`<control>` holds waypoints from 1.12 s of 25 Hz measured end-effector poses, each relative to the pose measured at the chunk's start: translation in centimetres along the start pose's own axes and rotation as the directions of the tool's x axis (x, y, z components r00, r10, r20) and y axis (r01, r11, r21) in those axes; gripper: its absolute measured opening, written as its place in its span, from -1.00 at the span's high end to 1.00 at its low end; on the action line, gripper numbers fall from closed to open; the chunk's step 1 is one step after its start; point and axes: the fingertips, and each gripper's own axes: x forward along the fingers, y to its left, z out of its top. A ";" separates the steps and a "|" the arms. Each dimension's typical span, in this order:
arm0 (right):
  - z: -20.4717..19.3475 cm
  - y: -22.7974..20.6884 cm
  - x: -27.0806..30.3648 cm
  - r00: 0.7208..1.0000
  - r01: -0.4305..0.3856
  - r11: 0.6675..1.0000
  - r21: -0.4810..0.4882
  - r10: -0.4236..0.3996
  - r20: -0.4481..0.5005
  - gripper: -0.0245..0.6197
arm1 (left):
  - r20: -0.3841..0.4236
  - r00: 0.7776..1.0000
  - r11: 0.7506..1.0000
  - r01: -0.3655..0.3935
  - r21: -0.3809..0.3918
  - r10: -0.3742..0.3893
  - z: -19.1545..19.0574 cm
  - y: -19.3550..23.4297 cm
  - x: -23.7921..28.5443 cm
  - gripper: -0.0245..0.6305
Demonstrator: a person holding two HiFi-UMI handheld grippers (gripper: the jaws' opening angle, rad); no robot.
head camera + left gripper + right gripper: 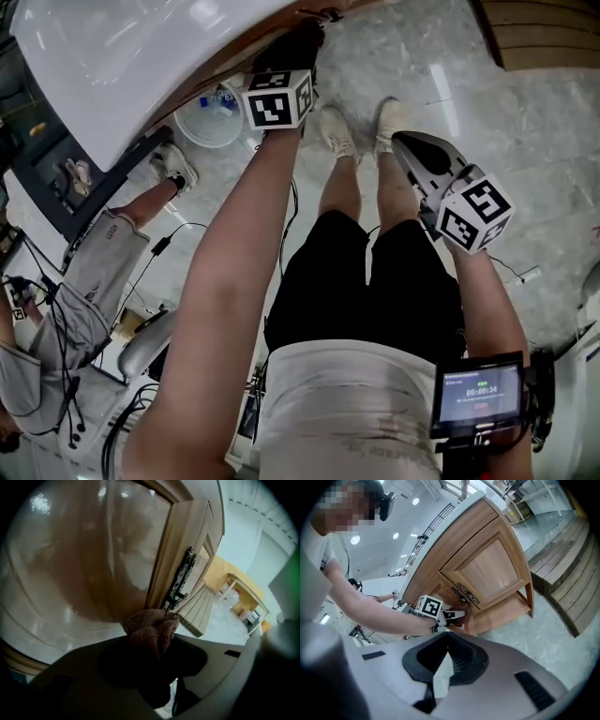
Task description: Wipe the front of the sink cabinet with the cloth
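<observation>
The rust-brown terry cloth [152,627] is one plain colour. The honey-brown wooden sink cabinet [487,569] shows faint grain, and its scrolled metal door handle [180,581] is blackish. Above the cabinet sits the glossy white basin top [122,56]. Below it, the pale grey stone floor [525,122] is veined.

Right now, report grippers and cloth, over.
Left gripper shut on cloth, cloth at the cabinet door beside the dark handle. Right gripper shut, empty, well clear of the cabinet door. Only that handle in the way.

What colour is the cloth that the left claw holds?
Brown. The cloth shows best in the left gripper view.
</observation>
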 end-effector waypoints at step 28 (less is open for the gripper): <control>-0.6 0.8 1.4 0.993 -0.003 0.997 -0.079 -0.006 -0.117 0.89 | 0.009 0.987 0.972 -0.154 -0.178 0.158 -5.3 8.2 -2.4 0.38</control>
